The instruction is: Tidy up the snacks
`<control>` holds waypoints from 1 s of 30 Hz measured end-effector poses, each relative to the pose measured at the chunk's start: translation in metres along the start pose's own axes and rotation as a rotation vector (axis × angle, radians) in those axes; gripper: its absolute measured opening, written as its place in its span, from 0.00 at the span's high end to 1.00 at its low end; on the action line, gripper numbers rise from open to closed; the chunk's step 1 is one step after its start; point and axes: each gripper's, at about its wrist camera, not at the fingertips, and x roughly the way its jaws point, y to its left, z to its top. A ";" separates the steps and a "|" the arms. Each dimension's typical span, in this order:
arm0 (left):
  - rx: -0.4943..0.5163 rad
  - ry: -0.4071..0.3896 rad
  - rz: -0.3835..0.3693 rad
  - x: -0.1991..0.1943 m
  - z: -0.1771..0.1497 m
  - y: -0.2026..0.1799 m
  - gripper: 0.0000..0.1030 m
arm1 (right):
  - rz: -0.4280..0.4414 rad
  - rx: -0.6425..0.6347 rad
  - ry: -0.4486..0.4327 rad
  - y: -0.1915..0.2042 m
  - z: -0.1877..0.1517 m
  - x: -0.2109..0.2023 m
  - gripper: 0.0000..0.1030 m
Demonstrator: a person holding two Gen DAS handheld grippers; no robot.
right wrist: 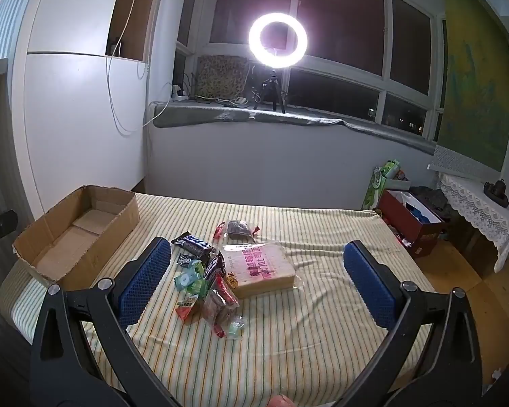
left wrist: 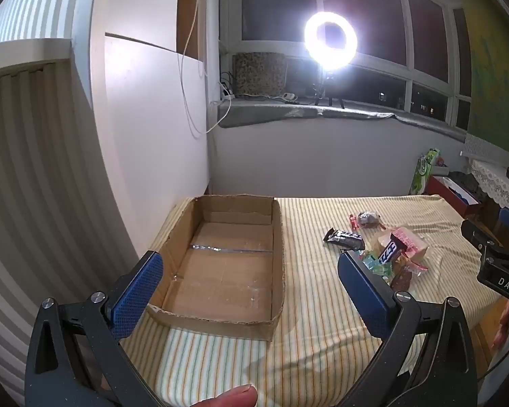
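An empty cardboard box lies open on the striped cloth; it also shows at the left of the right wrist view. A pile of snacks lies to its right: a wrapped bread slab, a dark bar, small green packets, a red packet and a dark pouch. The pile also shows in the left wrist view. My left gripper is open above the box's near end. My right gripper is open, with the pile between its fingers.
The cloth-covered table ends at the wall on the left and drops to the floor on the right. A red box and green carton stand on the floor. A ring light shines on the windowsill.
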 end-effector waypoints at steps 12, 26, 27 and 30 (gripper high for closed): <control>0.005 -0.002 0.003 0.000 -0.001 -0.001 0.01 | 0.000 0.001 0.004 0.001 0.003 -0.003 0.00; 0.009 -0.001 -0.002 -0.001 -0.003 -0.003 0.01 | 0.002 0.008 0.001 0.001 -0.004 -0.001 0.00; 0.009 -0.001 -0.002 -0.001 -0.004 -0.004 0.01 | 0.002 0.006 0.002 0.001 -0.004 -0.001 0.00; 0.012 -0.001 -0.002 -0.002 -0.005 -0.005 0.01 | 0.001 0.004 0.003 0.000 -0.006 0.000 0.00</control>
